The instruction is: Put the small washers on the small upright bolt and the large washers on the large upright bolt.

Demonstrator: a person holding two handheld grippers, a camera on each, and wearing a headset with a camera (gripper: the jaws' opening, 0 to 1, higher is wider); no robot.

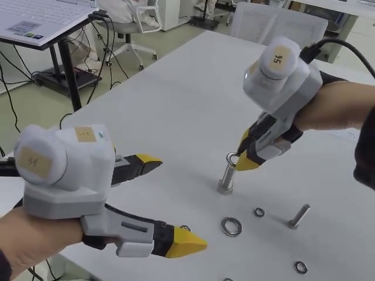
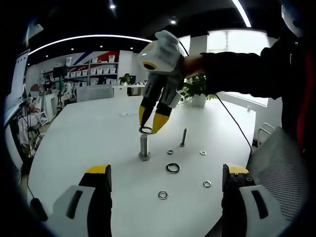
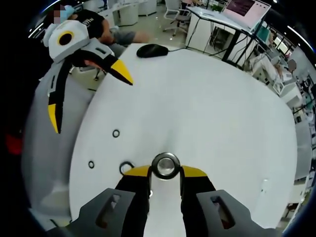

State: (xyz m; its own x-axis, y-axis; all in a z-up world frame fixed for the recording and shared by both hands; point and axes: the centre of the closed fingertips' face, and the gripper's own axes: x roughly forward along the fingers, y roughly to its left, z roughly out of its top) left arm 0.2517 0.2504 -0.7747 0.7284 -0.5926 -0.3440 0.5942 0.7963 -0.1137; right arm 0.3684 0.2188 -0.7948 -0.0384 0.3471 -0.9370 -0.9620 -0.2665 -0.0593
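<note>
Right tongs [image 1: 241, 158] clenched on a large washer [image 1: 232, 158] over the large bolt [image 1: 226, 180]; left tongs [image 1: 179, 202] released.

The washers [image 1: 231, 226] and both bolts [image 1: 226, 180] are shiny bare metal on a smooth, matt white tabletop [image 1: 176, 105].

We see a white table [image 1: 176, 99] bearing a large upright bolt [image 1: 226, 181] and, to its right, a small upright bolt [image 1: 299, 216]. Nearer us lies a large washer [image 1: 231, 226], with small washers [image 1: 259, 212] scattered close by.
</note>
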